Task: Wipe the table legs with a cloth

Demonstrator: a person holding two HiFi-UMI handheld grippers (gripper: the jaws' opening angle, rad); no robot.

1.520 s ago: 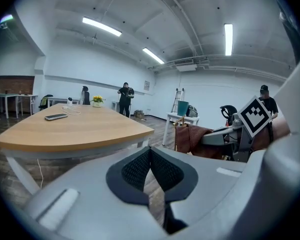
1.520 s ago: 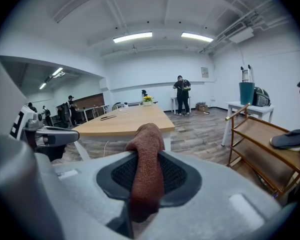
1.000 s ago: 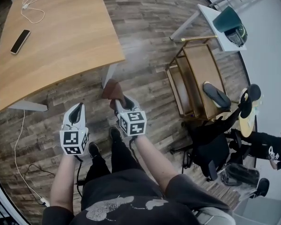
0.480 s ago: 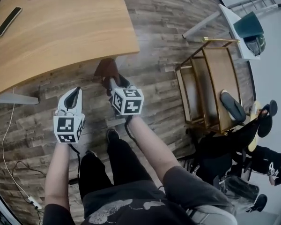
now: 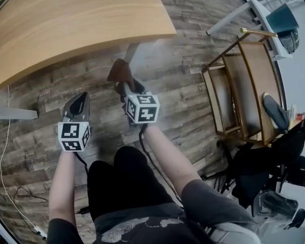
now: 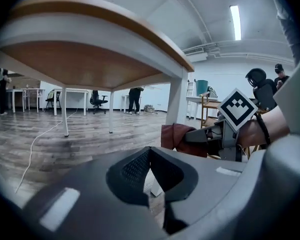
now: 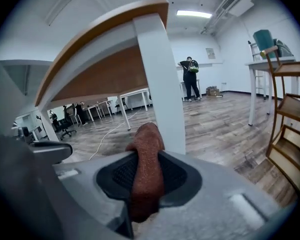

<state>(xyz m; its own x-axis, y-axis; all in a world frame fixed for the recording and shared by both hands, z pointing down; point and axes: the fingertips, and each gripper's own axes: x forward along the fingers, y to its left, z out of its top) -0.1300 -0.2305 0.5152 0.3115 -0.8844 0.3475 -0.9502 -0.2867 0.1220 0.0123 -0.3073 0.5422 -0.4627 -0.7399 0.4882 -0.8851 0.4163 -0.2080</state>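
My right gripper (image 5: 126, 87) is shut on a reddish-brown cloth (image 5: 120, 72), which sticks out ahead of its jaws toward the white table leg (image 5: 131, 52). That leg stands under the corner of the wooden tabletop (image 5: 76, 19). In the right gripper view the cloth (image 7: 147, 159) is pinched between the pads, and the leg (image 7: 162, 84) rises just behind it, close but apart. My left gripper (image 5: 78, 104) hangs to the left, low over the floor, shut on nothing. In the left gripper view the leg (image 6: 176, 101) stands behind the cloth (image 6: 176, 136).
A wooden shelf rack (image 5: 239, 90) stands to the right, with a black office chair (image 5: 254, 172) beside it. A white table foot bar (image 5: 10, 113) and a white cable (image 5: 2, 172) lie on the floor to the left. People stand far across the room.
The view has shifted toward the table corner. My right gripper with the cloth has moved up toward the leg, and my left gripper has come forward beside it.
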